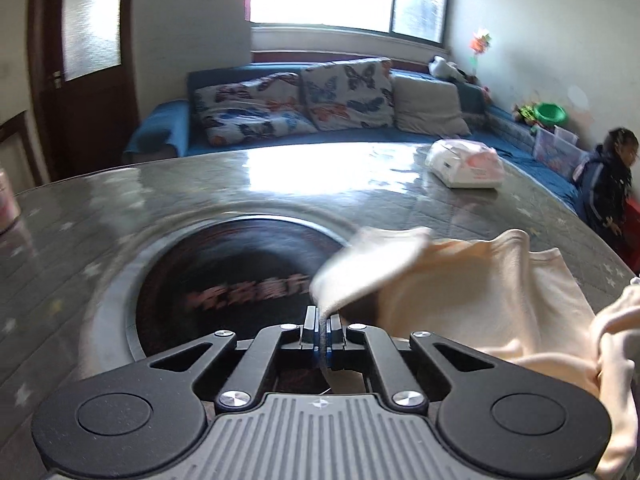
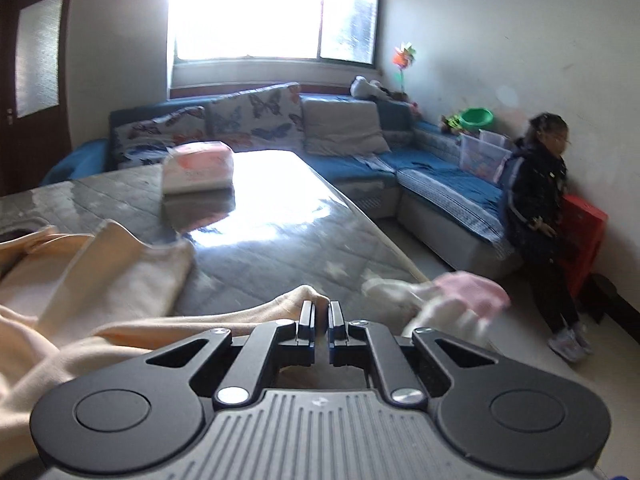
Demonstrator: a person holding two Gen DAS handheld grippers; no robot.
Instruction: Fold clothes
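Observation:
A cream garment (image 1: 480,292) lies bunched on the grey table, right of a dark round inset. My left gripper (image 1: 322,326) is shut on a thin edge of that cloth, and a blurred flap rises from the jaws toward the upper right. In the right wrist view the same cream garment (image 2: 100,280) spreads over the left half of the picture. My right gripper (image 2: 322,312) is shut on a fold of it, and a sleeve with a pink cuff (image 2: 472,288) hangs blurred off to the right past the table edge.
A white plastic pack (image 1: 464,162) (image 2: 198,166) lies farther back on the table (image 2: 280,248). The dark round inset (image 1: 224,280) fills the table's middle. Behind stands a blue sofa (image 2: 400,160) with butterfly cushions. A child (image 2: 544,208) stands by a red stool on the right.

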